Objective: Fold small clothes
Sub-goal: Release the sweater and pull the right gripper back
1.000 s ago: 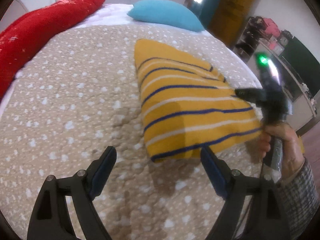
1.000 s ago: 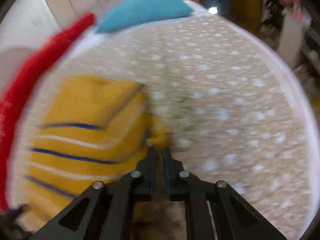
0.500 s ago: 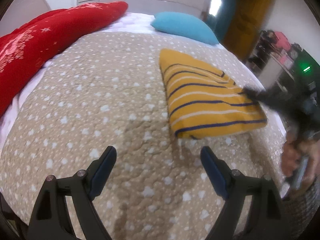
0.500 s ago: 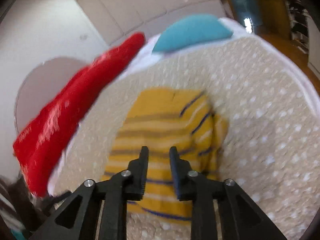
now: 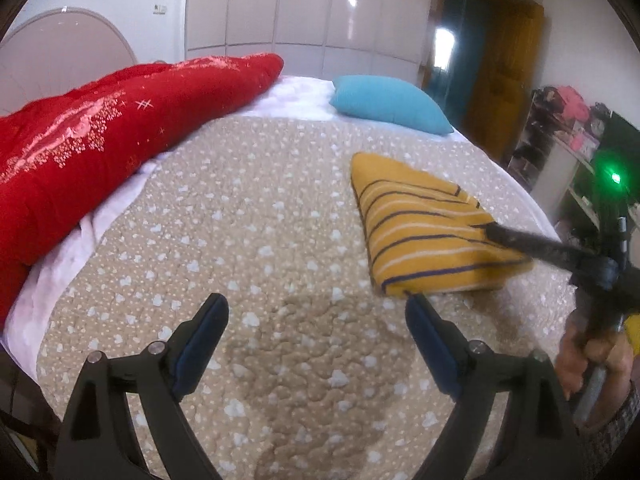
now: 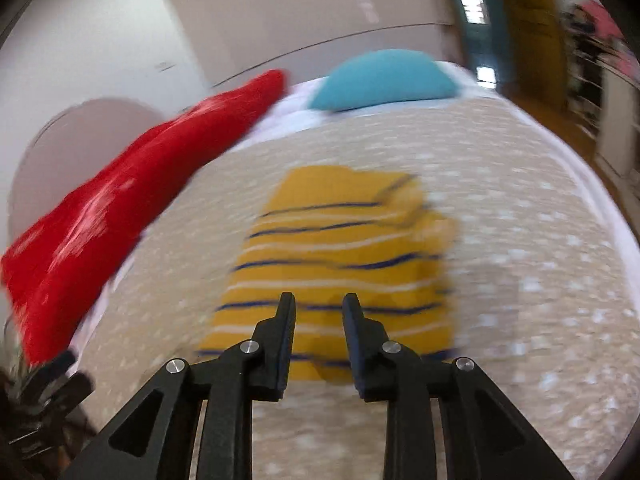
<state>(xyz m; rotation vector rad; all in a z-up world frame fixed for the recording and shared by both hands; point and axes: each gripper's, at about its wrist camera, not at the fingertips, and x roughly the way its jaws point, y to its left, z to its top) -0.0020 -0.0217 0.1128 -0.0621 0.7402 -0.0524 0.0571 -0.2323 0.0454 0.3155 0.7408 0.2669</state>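
Both tongs are held above a speckled beige quilt: the left gripper is spread wide and opening, nothing between its jaws; the right gripper, narrowly parted, is also opening and, through blur, appears empty. A folded yellow striped garment lies on the quilt, beyond a red blanket and teal pillow.

A bed with a beige white-spotted quilted cover fills the frame centre. Red embroidered quilt at left, turquoise pillow upper centre. Glossy white wardrobe panels behind; wooden door upper right.
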